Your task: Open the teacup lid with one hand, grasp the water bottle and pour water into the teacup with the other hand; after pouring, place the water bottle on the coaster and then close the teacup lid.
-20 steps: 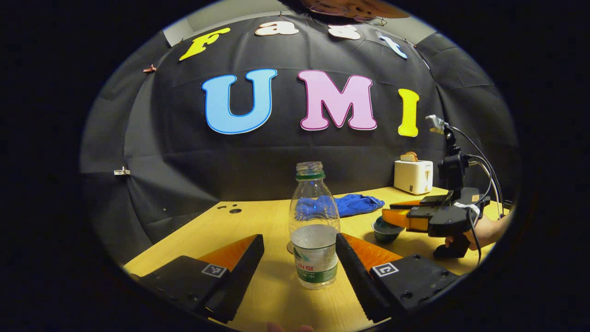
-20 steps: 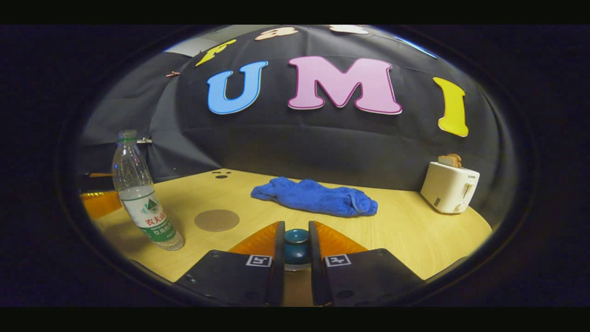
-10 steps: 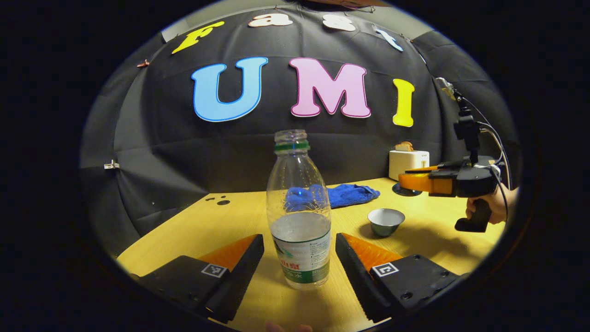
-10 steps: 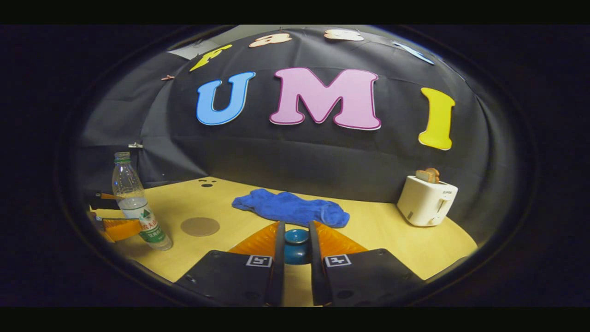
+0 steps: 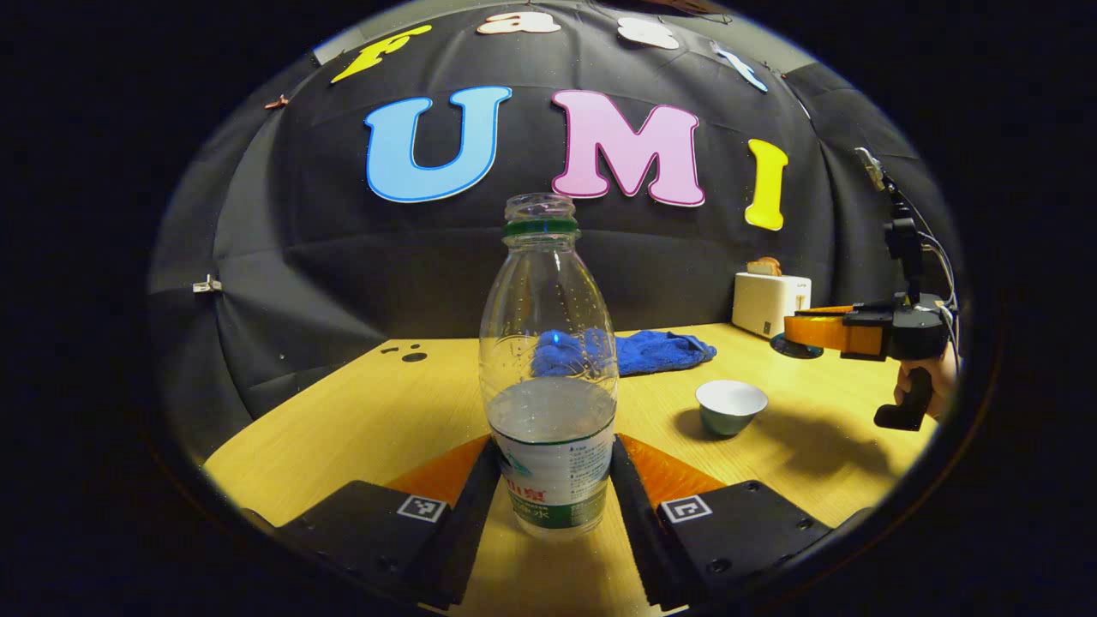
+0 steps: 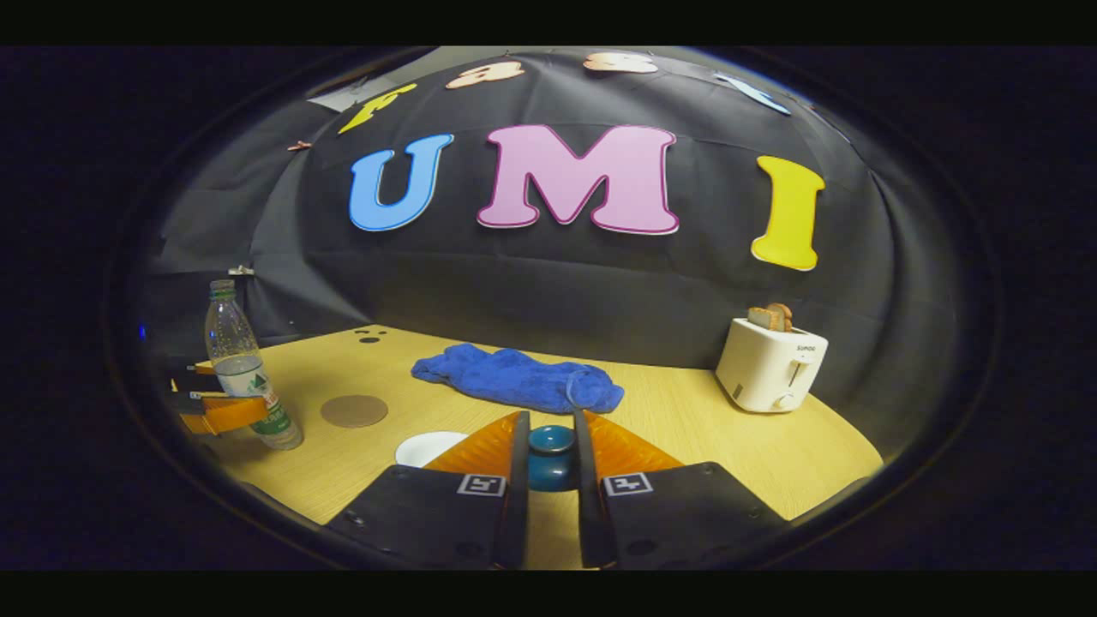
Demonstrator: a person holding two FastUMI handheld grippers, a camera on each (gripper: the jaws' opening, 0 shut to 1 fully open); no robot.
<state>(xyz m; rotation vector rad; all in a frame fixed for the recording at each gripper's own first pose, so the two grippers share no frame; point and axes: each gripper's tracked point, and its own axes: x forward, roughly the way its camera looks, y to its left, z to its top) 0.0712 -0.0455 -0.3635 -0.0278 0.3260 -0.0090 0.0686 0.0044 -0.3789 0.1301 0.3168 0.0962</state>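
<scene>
Between our left gripper (image 5: 548,480) fingers we are clamping the water bottle (image 5: 549,377) while our right gripper (image 6: 548,467), pinching the lid (image 6: 550,454), is hovering right of the open teacup (image 5: 730,406), awaiting our pour.

The blue towel (image 5: 660,351) is partly hidden behind the water bottle (image 5: 548,386). The teacup (image 6: 428,446) is half covered by the right gripper (image 6: 548,446).
</scene>
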